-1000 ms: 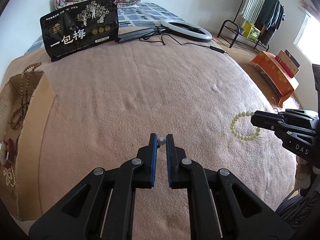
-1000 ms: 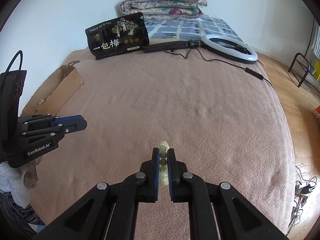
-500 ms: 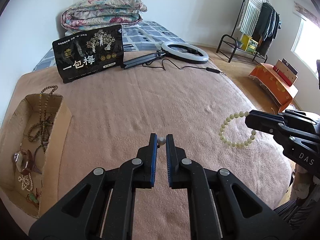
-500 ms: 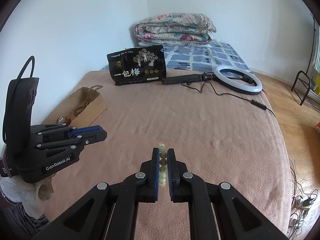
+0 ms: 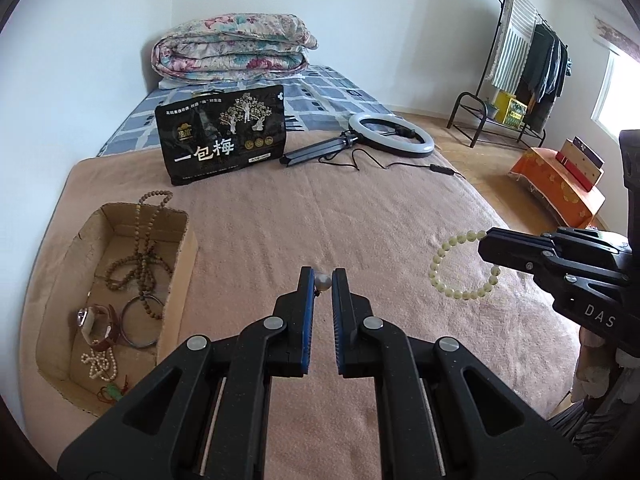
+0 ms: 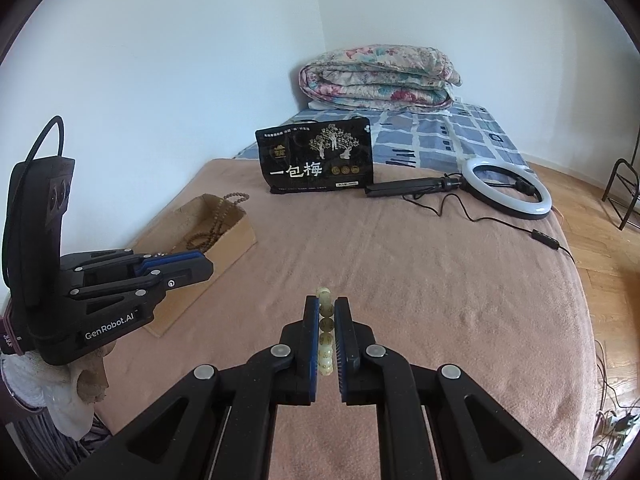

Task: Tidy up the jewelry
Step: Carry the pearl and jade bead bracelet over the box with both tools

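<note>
My left gripper (image 5: 322,276) is shut on a small pearl-like bead (image 5: 322,281), held above the pink blanket (image 5: 340,220). My right gripper (image 6: 326,304) is shut on a pale green bead bracelet (image 6: 325,320), which hangs as a loop in the left wrist view (image 5: 460,266). An open cardboard box (image 5: 182,276) lies at the left; it holds brown bead strands (image 5: 140,264), a watch (image 5: 94,320), a ring bangle (image 5: 142,320) and a white bead string (image 5: 98,364). The box also shows in the right wrist view (image 6: 224,240), behind my left gripper (image 6: 200,266).
A black snack bag (image 5: 224,134) stands at the far end of the blanket. A ring light with tripod and cable (image 5: 390,140) lies to its right. A folded quilt (image 5: 232,50) sits at the back. A clothes rack (image 5: 520,80) and an orange-covered box (image 5: 560,188) stand beside the bed.
Both grippers have risen above the blanket with their loads; the views tilted up and the box's inside came into view. The bracelet now hangs clear of the blanket.
</note>
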{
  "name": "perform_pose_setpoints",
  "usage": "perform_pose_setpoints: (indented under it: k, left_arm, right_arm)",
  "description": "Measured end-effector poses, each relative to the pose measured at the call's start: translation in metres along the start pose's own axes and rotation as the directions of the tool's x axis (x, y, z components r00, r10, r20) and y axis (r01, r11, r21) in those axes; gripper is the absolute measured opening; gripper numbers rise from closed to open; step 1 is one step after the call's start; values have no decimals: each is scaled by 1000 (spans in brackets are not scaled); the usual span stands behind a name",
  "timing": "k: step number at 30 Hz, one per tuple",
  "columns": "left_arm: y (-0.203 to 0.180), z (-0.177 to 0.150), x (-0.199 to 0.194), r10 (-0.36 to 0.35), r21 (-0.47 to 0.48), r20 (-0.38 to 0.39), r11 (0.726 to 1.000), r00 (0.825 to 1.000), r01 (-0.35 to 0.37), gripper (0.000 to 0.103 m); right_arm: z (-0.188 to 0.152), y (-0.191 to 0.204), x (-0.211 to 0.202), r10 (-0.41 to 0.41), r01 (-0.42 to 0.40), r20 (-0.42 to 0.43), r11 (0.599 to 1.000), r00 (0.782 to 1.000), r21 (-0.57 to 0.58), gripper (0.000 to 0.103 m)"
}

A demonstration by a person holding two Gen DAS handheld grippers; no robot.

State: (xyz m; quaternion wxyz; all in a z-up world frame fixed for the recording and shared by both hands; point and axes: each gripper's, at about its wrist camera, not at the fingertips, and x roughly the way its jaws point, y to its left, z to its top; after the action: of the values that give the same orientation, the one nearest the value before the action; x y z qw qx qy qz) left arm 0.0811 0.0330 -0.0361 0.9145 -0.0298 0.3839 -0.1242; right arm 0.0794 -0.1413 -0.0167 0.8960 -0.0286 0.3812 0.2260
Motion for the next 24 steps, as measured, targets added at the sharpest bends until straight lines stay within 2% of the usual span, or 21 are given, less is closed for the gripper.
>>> perform_pose_setpoints:
  k: [10,24]
  left_arm:
    - [48,4,-29,66,-33,43,997,997,-65,7]
    - [118,-10,-54,165,-114,50,981,985,-159,7]
  right_arm:
    - [26,44,14,53,-51,15,996,999,-68,5]
    - [48,102,54,135,-135,-12,982,991,-129,5]
